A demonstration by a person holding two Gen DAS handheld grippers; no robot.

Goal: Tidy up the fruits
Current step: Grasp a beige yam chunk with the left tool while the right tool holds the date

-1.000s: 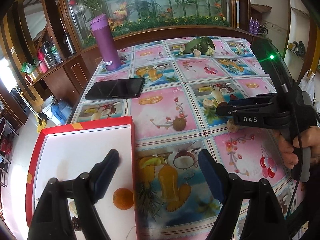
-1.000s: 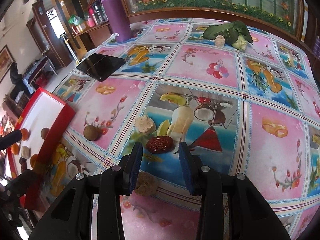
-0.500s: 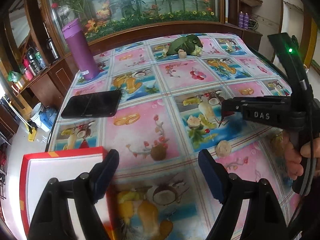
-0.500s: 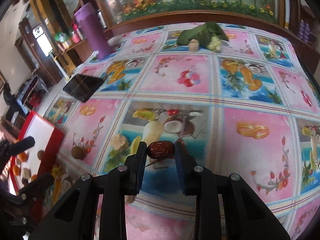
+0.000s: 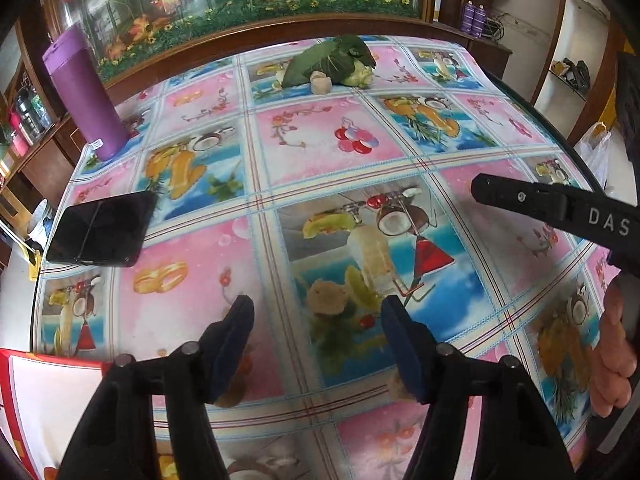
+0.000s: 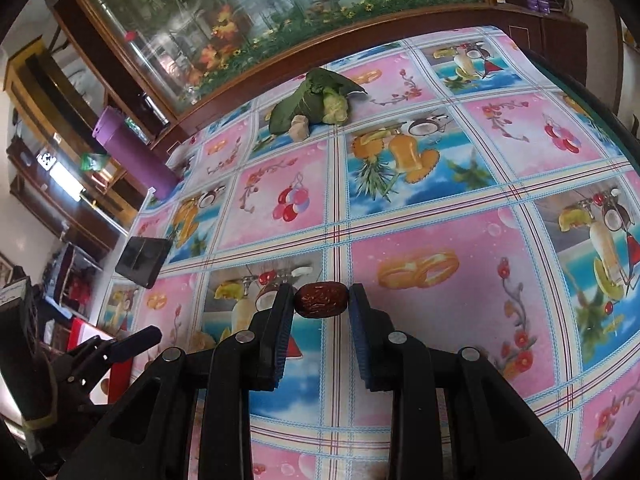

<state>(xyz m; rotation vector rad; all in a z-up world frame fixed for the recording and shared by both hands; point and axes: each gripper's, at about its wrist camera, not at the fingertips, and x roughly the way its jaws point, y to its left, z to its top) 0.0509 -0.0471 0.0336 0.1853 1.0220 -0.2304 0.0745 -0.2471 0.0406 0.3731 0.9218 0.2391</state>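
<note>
My right gripper (image 6: 321, 295) is shut on a dark red date (image 6: 320, 302), held clear above the fruit-print tablecloth (image 6: 420, 208). One of its fingers (image 5: 520, 200) reaches in from the right in the left wrist view. My left gripper (image 5: 317, 309) hangs over the table with its jaws closing. A tan lumpy fruit (image 5: 326, 300) lies on the cloth between them, and the pads do not touch it. A brown round fruit (image 5: 230, 396) is half hidden behind the left finger. A red-rimmed white tray (image 5: 36, 400) sits at the lower left.
A black phone (image 5: 100, 228) lies near the left table edge, with a purple flask (image 5: 86, 92) behind it. Green leafy vegetables (image 5: 332, 62) and a pale lump (image 5: 322, 82) sit at the far side. A person's hand (image 5: 612, 360) grips the right tool.
My left gripper left the tray, moved right over the table to the tan fruit, and its jaws narrowed. My right gripper shut on the date, lifted it and rolled.
</note>
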